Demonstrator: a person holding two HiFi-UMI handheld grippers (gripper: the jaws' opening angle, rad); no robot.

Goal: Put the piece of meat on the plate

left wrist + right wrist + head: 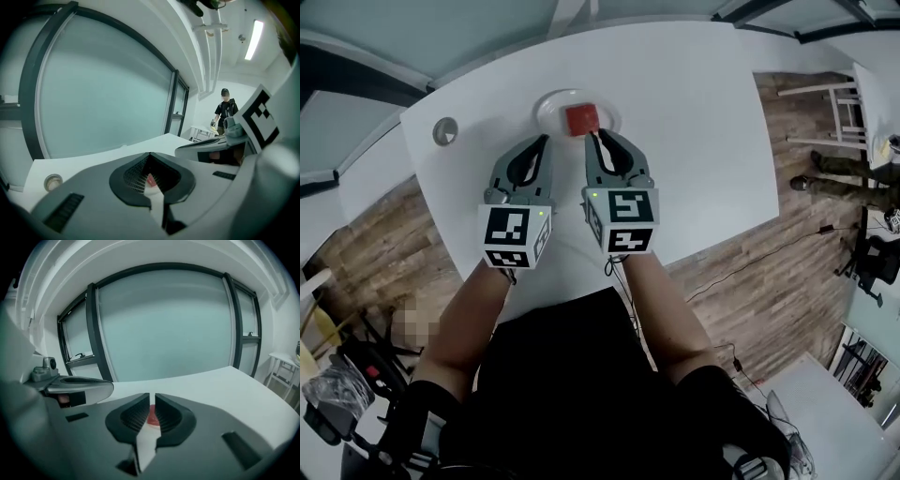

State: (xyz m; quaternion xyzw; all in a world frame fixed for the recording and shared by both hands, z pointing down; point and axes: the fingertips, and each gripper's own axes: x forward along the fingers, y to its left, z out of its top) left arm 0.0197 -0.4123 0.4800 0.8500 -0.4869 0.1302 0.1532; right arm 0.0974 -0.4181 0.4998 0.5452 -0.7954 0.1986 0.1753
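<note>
The piece of meat (581, 119) lies on the plate (546, 105), a red, roughly square block with no evident long axis, resting near the plate's centre at the 12 o'clock side of the white tabletop (703, 122) in the head view. Both grippers hover side by side on the near side of the plate and point toward it. The right gripper (594, 137) is the nearer: the meat sits just beyond its fingertips at about 11 o'clock, close but apart from them. In the right gripper view its fingers stand almost together with only a thin slit between the pads; nothing is held, and the red of the meat shows through the slit, further out. The left gripper (546, 140) has the meat at about 1 o'clock, slightly further off. In the left gripper view its fingers meet at the tips and grip nothing. A small round object (444, 131) rests on the tabletop at 9 o'clock from the plate, well apart. Judgement: placement appears complete. Any further move is best a straight withdrawal toward 6 o'clock, keeping the right fingertips clear of the plate rim to avoid nudging it.
</note>
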